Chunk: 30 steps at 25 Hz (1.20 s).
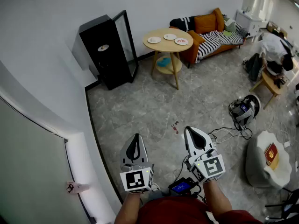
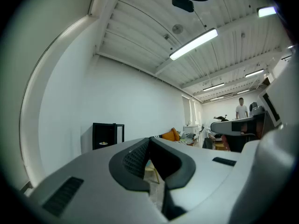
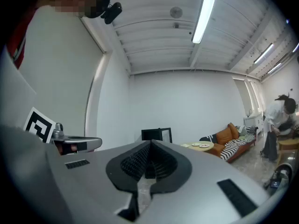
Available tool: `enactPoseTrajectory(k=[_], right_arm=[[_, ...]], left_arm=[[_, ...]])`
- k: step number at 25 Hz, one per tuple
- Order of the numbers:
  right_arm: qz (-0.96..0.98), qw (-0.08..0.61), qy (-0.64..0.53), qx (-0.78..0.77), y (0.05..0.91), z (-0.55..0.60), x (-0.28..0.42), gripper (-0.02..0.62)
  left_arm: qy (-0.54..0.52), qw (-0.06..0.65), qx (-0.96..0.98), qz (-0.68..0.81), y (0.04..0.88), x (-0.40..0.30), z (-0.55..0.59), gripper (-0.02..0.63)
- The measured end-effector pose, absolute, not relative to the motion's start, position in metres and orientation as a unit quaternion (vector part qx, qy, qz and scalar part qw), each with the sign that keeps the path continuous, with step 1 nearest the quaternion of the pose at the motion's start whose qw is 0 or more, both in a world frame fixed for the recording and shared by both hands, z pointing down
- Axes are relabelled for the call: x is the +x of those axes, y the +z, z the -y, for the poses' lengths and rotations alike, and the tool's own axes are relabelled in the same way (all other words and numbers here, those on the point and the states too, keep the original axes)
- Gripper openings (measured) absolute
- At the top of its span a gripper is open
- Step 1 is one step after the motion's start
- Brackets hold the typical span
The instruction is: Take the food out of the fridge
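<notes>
Head view: upright fridge (image 1: 100, 55), door (image 1: 127, 41) open; left hand-held gripper (image 1: 136, 139), right hand-held gripper (image 1: 191, 132) both closed, empty.

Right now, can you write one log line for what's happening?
stage: far from fridge | left gripper: shut, empty | right gripper: shut, empty | fridge: door open, plate inside

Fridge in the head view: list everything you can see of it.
The fridge is a small black cabinet that looks glossy. It stands upright on the grey floor against the white wall, left of the round wooden table. Its black-framed glass door is swung open at the right side. Inside, a plate with some food sits on a shelf.
</notes>
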State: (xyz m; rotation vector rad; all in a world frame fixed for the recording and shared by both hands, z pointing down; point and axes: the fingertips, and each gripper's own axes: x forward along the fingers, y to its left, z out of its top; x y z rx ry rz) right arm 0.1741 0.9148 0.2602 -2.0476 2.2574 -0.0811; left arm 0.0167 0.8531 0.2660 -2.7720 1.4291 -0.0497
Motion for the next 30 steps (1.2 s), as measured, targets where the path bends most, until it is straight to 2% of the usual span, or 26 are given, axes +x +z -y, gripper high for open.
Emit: enactPoseTrajectory(k=[13,30], right_arm=[[-0.739,0.047,-0.027,-0.672,0.260,-0.917,0.185,0.020],[-0.759,0.052,-0.023,-0.648,0.275,-0.928,0.233,0.021]], left_arm=[[-0.017,0.013,-0.889,-0.458,0.266,0.029,-0.857,0.014],[-0.024,0.013,-0.867,-0.498,0.278,0.067,-0.882,0.014]])
